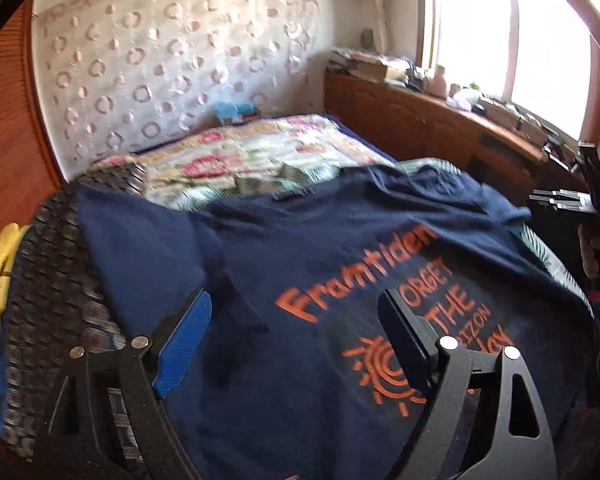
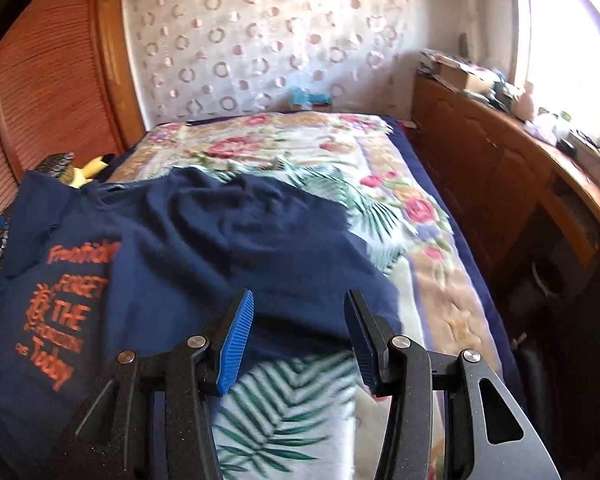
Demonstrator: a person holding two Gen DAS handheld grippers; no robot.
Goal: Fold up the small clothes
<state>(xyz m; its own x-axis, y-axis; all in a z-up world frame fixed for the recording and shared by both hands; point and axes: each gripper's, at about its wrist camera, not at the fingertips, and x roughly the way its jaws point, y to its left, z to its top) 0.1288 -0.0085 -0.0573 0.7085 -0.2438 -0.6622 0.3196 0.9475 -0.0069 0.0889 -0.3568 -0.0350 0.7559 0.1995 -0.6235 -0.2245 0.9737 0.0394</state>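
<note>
- Bedroom setting; work surface is a bed (image 2: 432,264) with a floral and palm-leaf cover, dark blue border along its right edge.
- Nearest, left wrist view: left gripper (image 1: 296,332) over the navy T-shirt (image 1: 300,248), jaws released and spread wide, nothing between the pads. One blue ribbed pad (image 1: 184,344) faces the camera.
- Nearest, right wrist view: right gripper (image 2: 300,336) with jaws parted about halfway, no cloth pinched; fingertips sit over the shirt's near right hem, palm-leaf print showing beneath.
- T-shirt lies spread, front up, across the near left part of the bed; fabric rumpled toward its far side. Orange print (image 2: 68,312) reads in part "FORGET THE" and "Today", with a sun motif beside it.
- Shirt's left sleeve overlaps a dark checkered textile (image 1: 60,280) at the bed's left edge.
- Yellow soft item (image 2: 90,172) sits at the left edge, just beyond the shirt; what it is I cannot tell.
- Right gripper's black body also shows at the right margin of the left wrist view, a hand (image 1: 592,256) partly visible behind it.
- Right of the bed: wooden cabinet (image 2: 500,184), top cluttered with boxes and small items, too blurred to identify.
- Left of the bed: wooden louvered doors (image 2: 48,92).
- Farthest: pale curtain with ring pattern (image 2: 268,48) at the head of the bed; bright window (image 1: 540,48) above the cabinet.
</note>
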